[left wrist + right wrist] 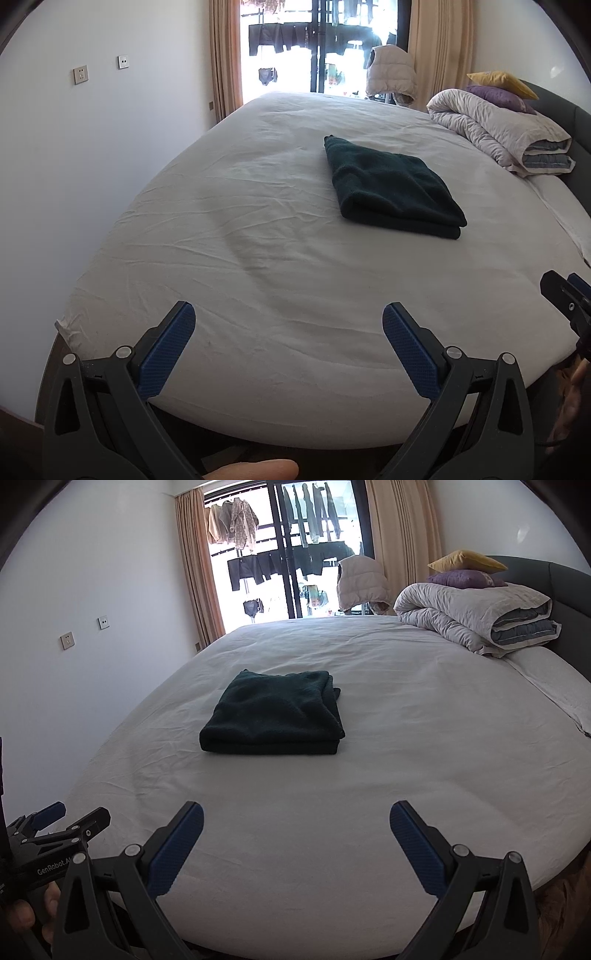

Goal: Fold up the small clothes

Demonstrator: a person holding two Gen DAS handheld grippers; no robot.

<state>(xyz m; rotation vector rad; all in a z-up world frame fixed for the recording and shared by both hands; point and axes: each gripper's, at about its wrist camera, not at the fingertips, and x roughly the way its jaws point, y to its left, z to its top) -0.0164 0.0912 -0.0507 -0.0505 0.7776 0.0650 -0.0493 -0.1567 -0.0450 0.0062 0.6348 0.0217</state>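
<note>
Lying folded mid-bed (258,258), the dark green garment (391,188) sits apart from both left tongs (288,325) and right tongs (295,823), each spread wide, empty, at the near edge.

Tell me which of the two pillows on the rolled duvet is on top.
The yellow pillow; it rests on the purple pillow, which lies directly on the duvet.

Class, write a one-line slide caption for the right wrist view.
Open right gripper hovers over the white bed, facing a folded dark green garment lying flat.
</note>
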